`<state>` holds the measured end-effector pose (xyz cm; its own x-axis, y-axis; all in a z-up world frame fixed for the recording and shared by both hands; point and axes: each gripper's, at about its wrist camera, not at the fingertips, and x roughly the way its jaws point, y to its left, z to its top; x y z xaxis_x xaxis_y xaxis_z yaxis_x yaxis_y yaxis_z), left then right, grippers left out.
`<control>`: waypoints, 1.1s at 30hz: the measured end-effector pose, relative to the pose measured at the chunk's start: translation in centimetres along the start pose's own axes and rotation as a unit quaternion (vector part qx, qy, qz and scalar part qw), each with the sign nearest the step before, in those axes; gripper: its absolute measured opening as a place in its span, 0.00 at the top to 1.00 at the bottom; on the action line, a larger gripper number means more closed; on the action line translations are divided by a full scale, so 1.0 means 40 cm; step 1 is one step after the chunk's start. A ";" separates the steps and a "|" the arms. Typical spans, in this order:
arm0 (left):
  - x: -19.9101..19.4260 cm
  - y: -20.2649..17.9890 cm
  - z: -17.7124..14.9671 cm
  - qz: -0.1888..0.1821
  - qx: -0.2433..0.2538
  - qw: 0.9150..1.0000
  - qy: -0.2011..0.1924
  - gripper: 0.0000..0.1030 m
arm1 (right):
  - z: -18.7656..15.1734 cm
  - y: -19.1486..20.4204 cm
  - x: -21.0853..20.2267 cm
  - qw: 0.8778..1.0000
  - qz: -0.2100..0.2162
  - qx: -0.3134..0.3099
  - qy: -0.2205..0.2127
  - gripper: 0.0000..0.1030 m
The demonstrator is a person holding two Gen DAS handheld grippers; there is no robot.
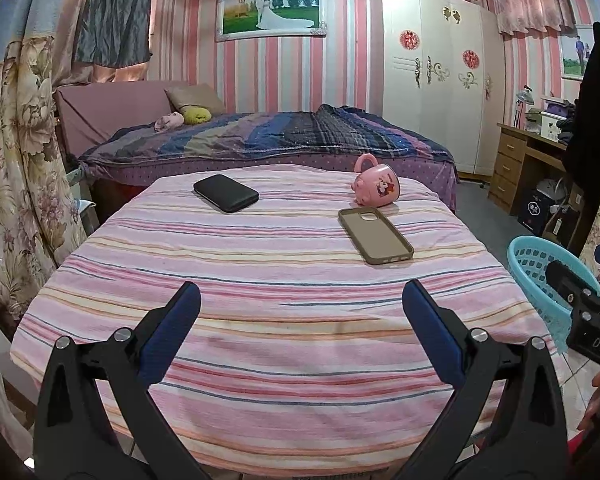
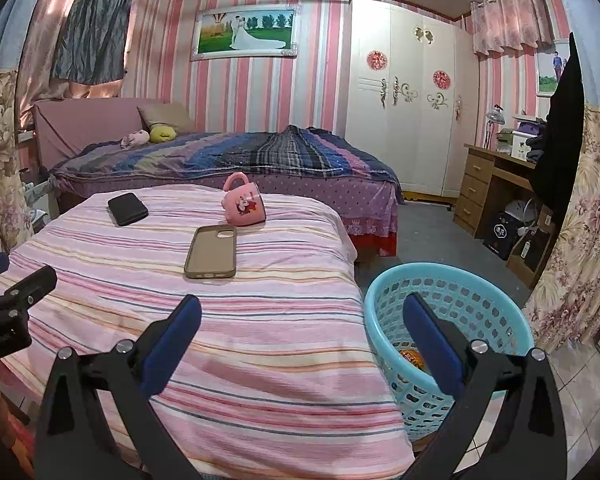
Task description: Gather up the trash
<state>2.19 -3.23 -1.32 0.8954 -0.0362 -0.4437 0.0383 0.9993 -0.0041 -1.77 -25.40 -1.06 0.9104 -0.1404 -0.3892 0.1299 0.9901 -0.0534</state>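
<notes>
Pink-striped walls [image 2: 260, 76], white wardrobe [image 2: 412, 120], quilted bed [image 2: 228, 156], wooden desk [image 2: 484, 184], possibly grey floor [image 2: 428, 236].

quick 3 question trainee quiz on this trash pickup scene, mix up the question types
1. True or false: the pink mug stands upright on the striped cloth.
2. Which lies nearer the mug: A) the black case B) the phone cover?
3. Fill in: inside the blue basket something ______ shows at the bottom.

Key
1. False, it lies on its side.
2. B.
3. Orange; what it is cannot be told. Both the left tool and the right tool are open and hold nothing.
</notes>
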 end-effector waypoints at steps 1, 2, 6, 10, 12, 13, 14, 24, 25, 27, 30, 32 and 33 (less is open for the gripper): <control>0.000 0.001 0.001 0.000 0.000 1.000 0.000 0.05 | 0.002 0.001 0.003 1.000 -0.001 0.000 0.000 0.04; 0.000 0.002 0.000 0.000 0.000 1.000 0.000 0.05 | 0.001 0.001 0.003 1.000 -0.001 -0.001 0.000 0.04; -0.001 0.000 0.001 0.001 0.002 1.000 -0.001 0.05 | 0.003 0.002 0.001 1.000 -0.002 -0.001 0.000 0.04; -0.003 0.000 0.001 0.001 0.003 1.000 -0.003 0.05 | 0.004 -0.003 -0.003 1.000 -0.005 0.004 -0.008 0.04; -0.003 0.000 0.001 0.000 0.003 1.000 -0.001 0.05 | 0.003 -0.005 -0.002 1.000 -0.006 0.005 -0.010 0.04; -0.004 -0.001 0.001 0.000 0.003 1.000 -0.001 0.05 | 0.002 -0.006 0.000 1.000 -0.006 0.006 -0.010 0.04; -0.005 -0.002 0.001 0.000 0.003 1.000 -0.002 0.05 | 0.002 -0.007 0.001 1.000 -0.006 0.006 -0.010 0.04; -0.008 -0.004 0.001 0.002 0.005 1.000 -0.005 0.05 | 0.007 -0.015 -0.006 1.000 -0.009 0.010 -0.010 0.04; -0.008 -0.004 0.001 0.002 0.004 1.000 -0.005 0.05 | 0.007 -0.016 -0.008 1.000 -0.009 0.011 -0.010 0.04; -0.007 -0.003 0.002 0.002 0.005 1.000 -0.004 0.05 | 0.006 -0.016 -0.005 1.000 -0.009 0.011 -0.010 0.04; -0.008 -0.004 0.000 0.001 0.004 1.000 -0.003 0.05 | 0.006 -0.017 -0.004 1.000 -0.010 0.011 -0.010 0.04; -0.008 -0.003 0.000 0.001 0.003 1.000 -0.003 0.05 | 0.006 -0.017 -0.005 1.000 -0.010 0.012 -0.011 0.04; -0.009 -0.003 0.000 0.001 0.003 1.000 -0.003 0.05 | 0.006 -0.017 -0.004 1.000 -0.009 0.012 -0.010 0.04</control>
<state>1.88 -3.34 -1.15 0.8980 -0.0348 -0.4386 0.0395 0.9992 0.0016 -1.92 -26.04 -0.73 0.9155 -0.1594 -0.3694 0.1561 0.9870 -0.0388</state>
